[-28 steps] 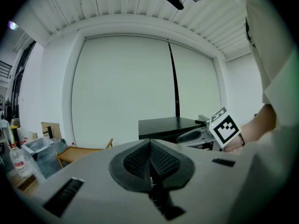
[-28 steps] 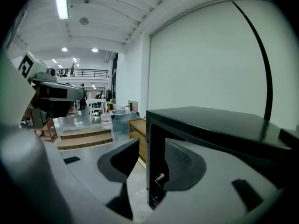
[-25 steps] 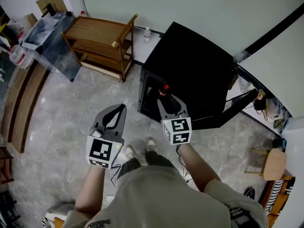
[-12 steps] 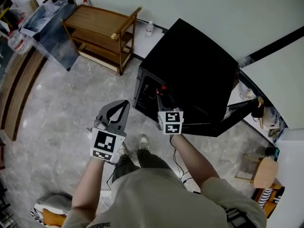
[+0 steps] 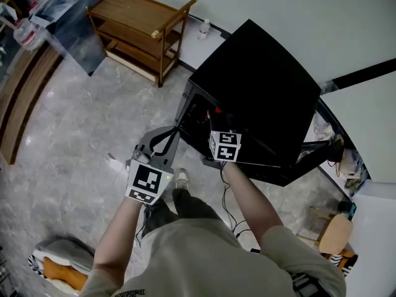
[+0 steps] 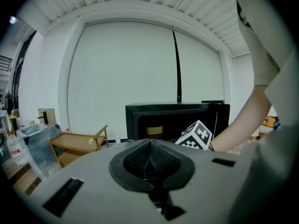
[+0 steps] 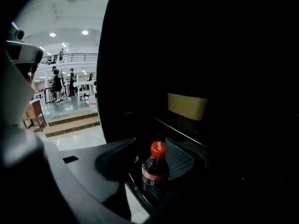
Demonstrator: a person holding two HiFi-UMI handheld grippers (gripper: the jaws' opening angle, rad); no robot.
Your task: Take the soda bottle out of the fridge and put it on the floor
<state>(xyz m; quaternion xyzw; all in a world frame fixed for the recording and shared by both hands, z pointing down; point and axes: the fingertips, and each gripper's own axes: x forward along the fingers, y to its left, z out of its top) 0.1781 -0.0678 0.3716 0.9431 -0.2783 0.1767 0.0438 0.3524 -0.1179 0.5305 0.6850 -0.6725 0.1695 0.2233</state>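
A black mini fridge (image 5: 260,73) stands on the floor with its door (image 5: 309,150) swung open to the right. Inside it, low at the front, a small soda bottle (image 7: 154,169) with a red cap stands upright. My right gripper (image 7: 150,146) reaches into the fridge and its jaws have just been opening. The bottle is between them, with a gap on its left side, so the pads do not press it. My left gripper (image 5: 175,130) hangs outside, left of the fridge opening, jaws shut and empty, also seen in its own view (image 6: 150,146).
A yellow box (image 7: 187,105) sits on the fridge shelf above the bottle. A wooden cart (image 5: 139,23) stands at the far left and a small bottle (image 5: 204,30) by the wall. A wooden stool (image 5: 331,234) is at the right. The person's shoe (image 5: 181,178) is under the grippers.
Both grippers have sunk and moved toward the fridge. The right one has gone from in front of the opening into it, so only its marker cube shows from above.
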